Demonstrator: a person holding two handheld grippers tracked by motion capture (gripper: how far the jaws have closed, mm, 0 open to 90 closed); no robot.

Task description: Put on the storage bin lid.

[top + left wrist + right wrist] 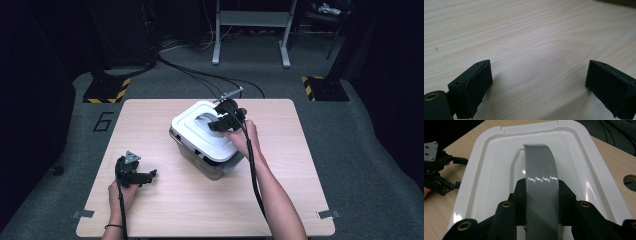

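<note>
- Right now my right gripper (218,121) is clamped on the glossy grey arched plastic handle (541,173) of the white rectangular plastic lid (197,131), which sits on the translucent grey plastic storage bin (200,161) near the middle of the pale wooden worktop (175,210).
- That handle looks slick; if I pull at an angle, I think the pads could slide along it.
- If the lid's side latches are fastened, lifting might drag the whole bin or tip it.
- My left gripper (145,176) rests wide apart and empty on the worktop, well away, so nothing steadies the bin.
</note>
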